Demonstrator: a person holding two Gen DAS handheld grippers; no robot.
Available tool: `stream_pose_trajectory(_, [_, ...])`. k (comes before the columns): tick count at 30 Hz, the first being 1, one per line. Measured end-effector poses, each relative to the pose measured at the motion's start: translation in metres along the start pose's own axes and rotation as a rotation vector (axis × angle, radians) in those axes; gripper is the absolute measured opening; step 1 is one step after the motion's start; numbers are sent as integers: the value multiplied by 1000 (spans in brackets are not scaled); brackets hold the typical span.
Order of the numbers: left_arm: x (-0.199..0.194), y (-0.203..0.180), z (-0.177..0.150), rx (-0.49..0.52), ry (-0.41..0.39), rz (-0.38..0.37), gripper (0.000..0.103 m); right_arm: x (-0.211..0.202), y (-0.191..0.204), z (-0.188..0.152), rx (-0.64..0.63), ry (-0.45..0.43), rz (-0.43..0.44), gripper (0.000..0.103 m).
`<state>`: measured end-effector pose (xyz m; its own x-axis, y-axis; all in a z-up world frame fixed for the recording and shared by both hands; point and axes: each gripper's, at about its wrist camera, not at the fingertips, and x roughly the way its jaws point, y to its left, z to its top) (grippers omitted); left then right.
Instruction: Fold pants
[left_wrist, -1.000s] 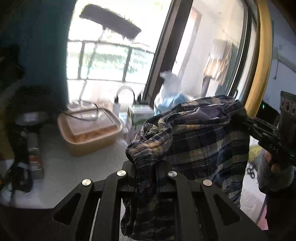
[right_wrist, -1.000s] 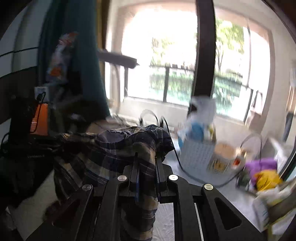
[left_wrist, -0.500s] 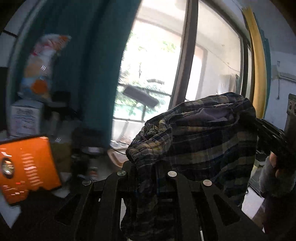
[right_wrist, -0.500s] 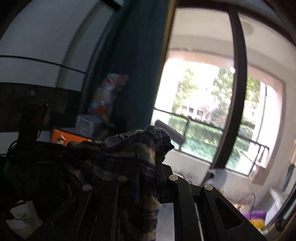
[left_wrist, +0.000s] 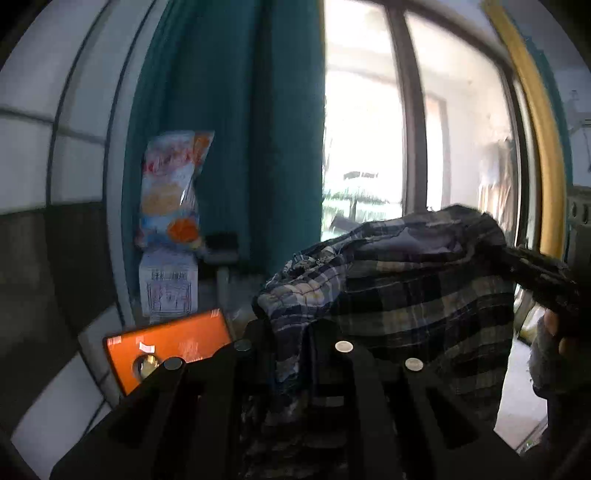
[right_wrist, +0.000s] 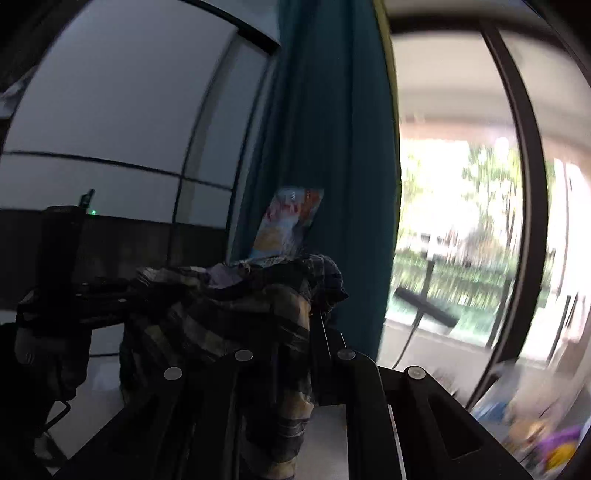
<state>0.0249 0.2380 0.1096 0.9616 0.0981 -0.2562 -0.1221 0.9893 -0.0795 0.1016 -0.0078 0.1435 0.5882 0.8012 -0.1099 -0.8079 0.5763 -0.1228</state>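
Dark plaid pants (left_wrist: 413, 295) hang in the air, stretched between both grippers. My left gripper (left_wrist: 291, 332) is shut on a bunched edge of the cloth at its left end. In the same view the right gripper (left_wrist: 498, 254) pinches the other end from the right, a gloved hand (left_wrist: 554, 354) below it. From the right wrist view the pants (right_wrist: 236, 306) drape over my right gripper (right_wrist: 314, 314), which is shut on the fabric, and the left gripper (right_wrist: 122, 291) holds the far end at the left. The lower part of the pants is hidden behind the gripper bodies.
A teal curtain (left_wrist: 236, 129) hangs ahead beside a bright window (left_wrist: 362, 147). Below the curtain stand a colourful snack bag (left_wrist: 173, 192), a white carton (left_wrist: 168, 291) and an orange box (left_wrist: 170, 347). Clutter (right_wrist: 535, 424) lies at the lower right.
Both grippers have risen and swung left with the pants held between them. The table and its tub have dropped out of view; curtain, wall and orange box now fill it.
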Motion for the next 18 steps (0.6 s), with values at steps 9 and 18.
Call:
stream_pose_trajectory(9, [185,52,-131,-108,481,-10,11,153,-49,-141,276,418,27,13])
stream_pose_trajectory(18, [211,76,-148,-151,505,75,64,208,-64,-214,224,603,-105,80])
